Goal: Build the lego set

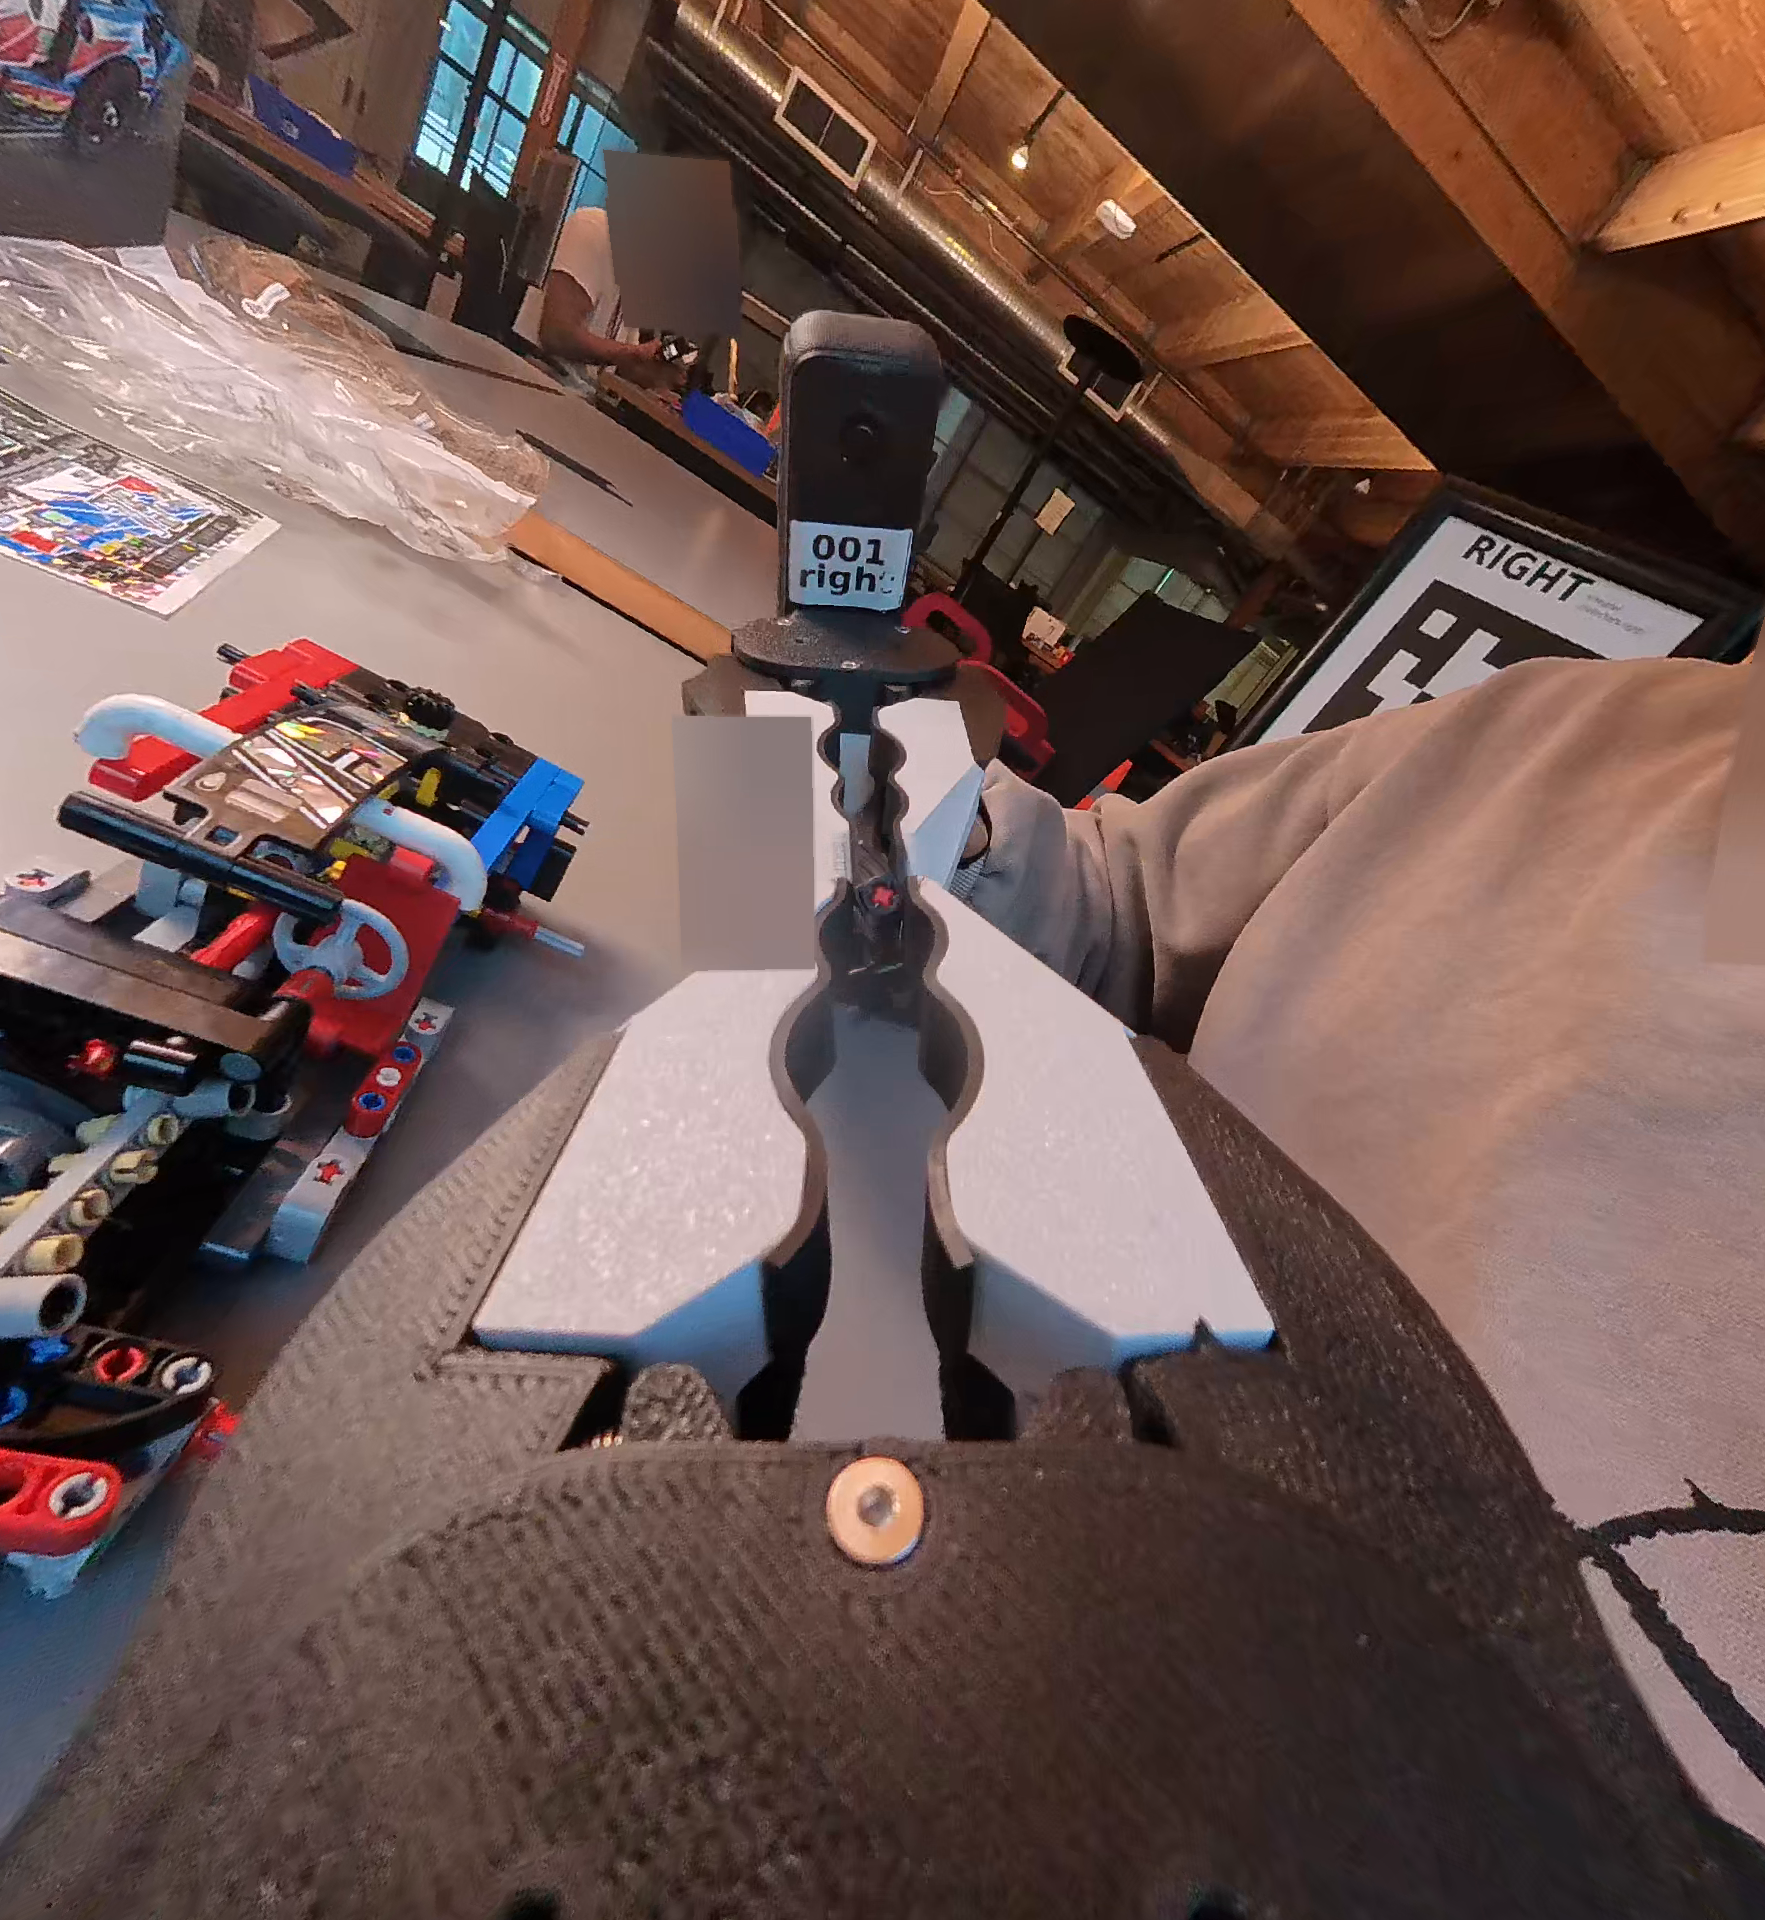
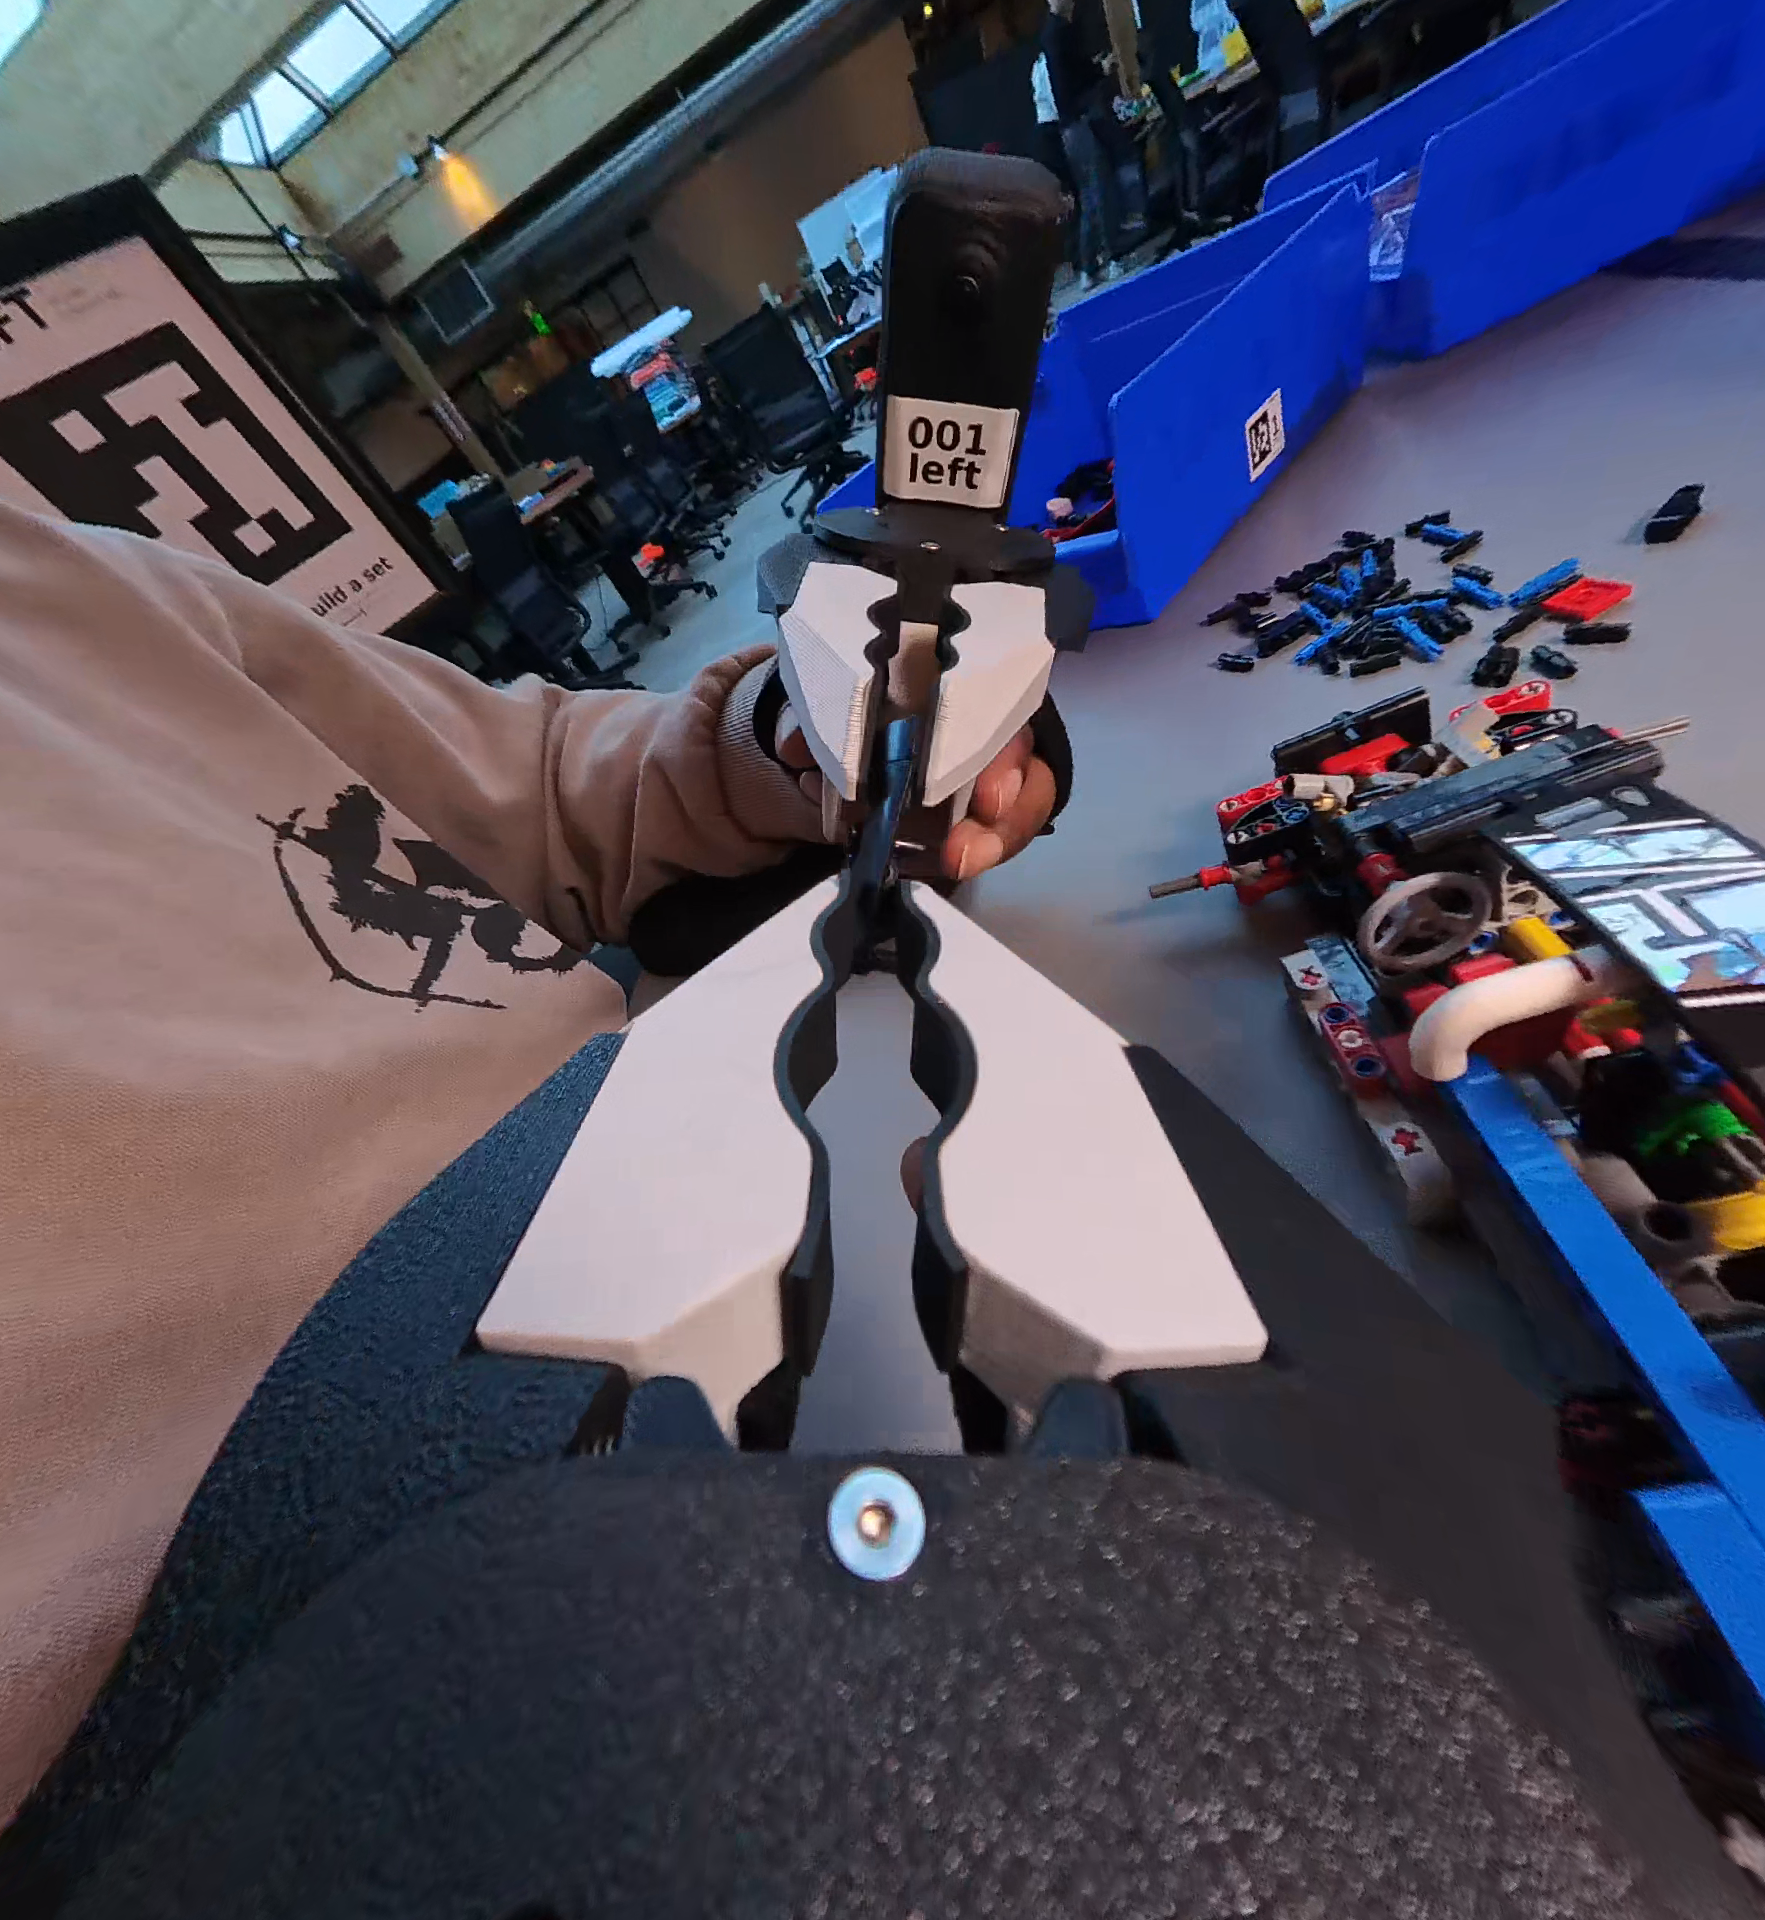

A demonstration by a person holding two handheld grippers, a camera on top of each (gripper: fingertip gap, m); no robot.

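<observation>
Lego car (image 1: 182, 997) cut off at left edge; small dark piece (image 2: 883, 821) between fingers (possibly connector) unidentifiable.

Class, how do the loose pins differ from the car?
The pins lie scattered and separate; the car is joined into one build. The pins are mostly blue and black; the car also shows red, white, yellow and green. The pins sit farther off, near the blue bins; the car lies nearer. Both rest on the grey table.

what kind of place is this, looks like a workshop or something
Probably a shared workshop or maker space: exposed wooden ceiling beams, rows of office chairs at work desks, blue parts bins, and a half-built lego car on the grey table.
</observation>
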